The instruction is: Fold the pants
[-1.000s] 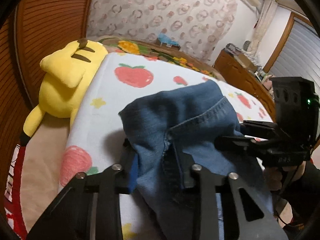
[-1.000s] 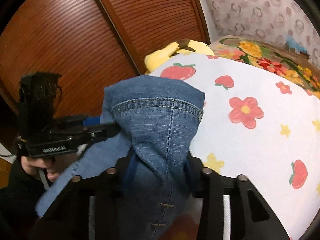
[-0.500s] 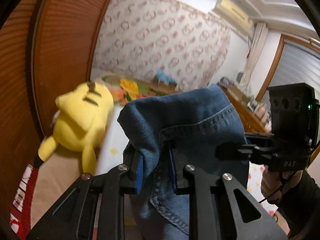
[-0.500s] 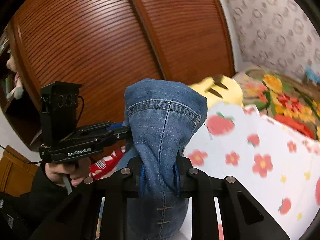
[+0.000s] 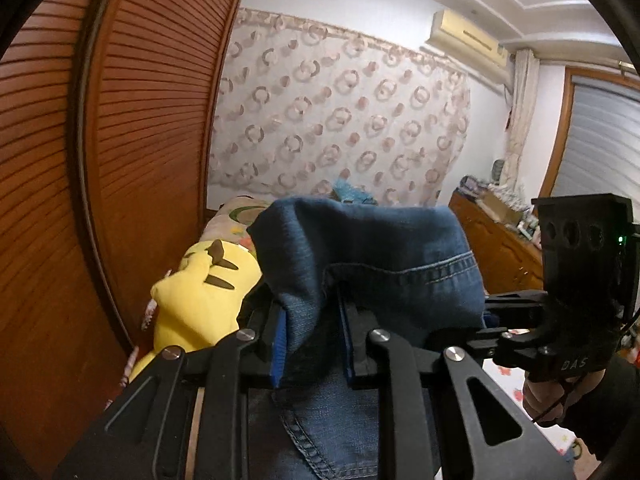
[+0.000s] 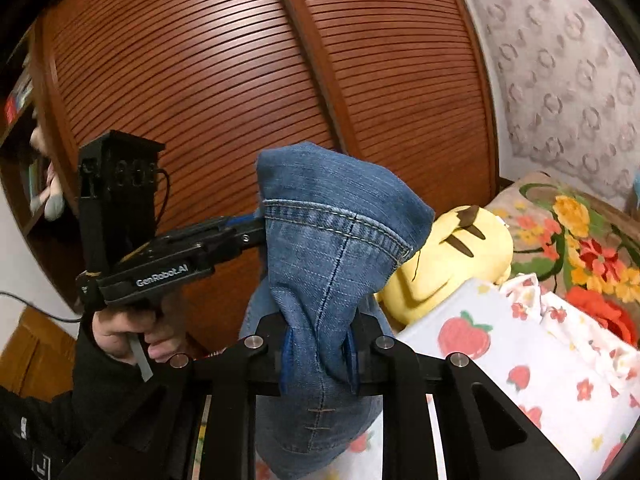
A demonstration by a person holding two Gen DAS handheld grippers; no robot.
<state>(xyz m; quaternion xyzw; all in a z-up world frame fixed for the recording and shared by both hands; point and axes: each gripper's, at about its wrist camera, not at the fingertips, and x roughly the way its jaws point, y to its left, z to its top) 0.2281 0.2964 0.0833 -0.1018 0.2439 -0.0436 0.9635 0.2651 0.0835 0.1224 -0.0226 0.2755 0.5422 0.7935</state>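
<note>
The blue denim pants [image 5: 372, 256] hang between my two grippers, lifted off the bed. My left gripper [image 5: 314, 344] is shut on a bunched edge of the pants, which folds over its fingers. My right gripper [image 6: 318, 356] is shut on another part of the pants [image 6: 332, 240], near a stitched hem. In the left wrist view the right gripper [image 5: 486, 320] grips the cloth from the right. In the right wrist view the left gripper [image 6: 256, 232] grips it from the left. The rest of the pants hangs below, out of sight.
A yellow plush toy [image 5: 200, 292] lies against the brown slatted wardrobe door [image 5: 120, 160]; it also shows in the right wrist view [image 6: 452, 260]. The bed has a white strawberry-print sheet [image 6: 500, 356] and a floral quilt [image 6: 584, 240]. A wooden dresser [image 5: 496, 248] stands at the right.
Both grippers have risen with the pants, lifting them off the bed. The views have tilted up, so the sheet drops away and the wall and wardrobe fill the frames.
</note>
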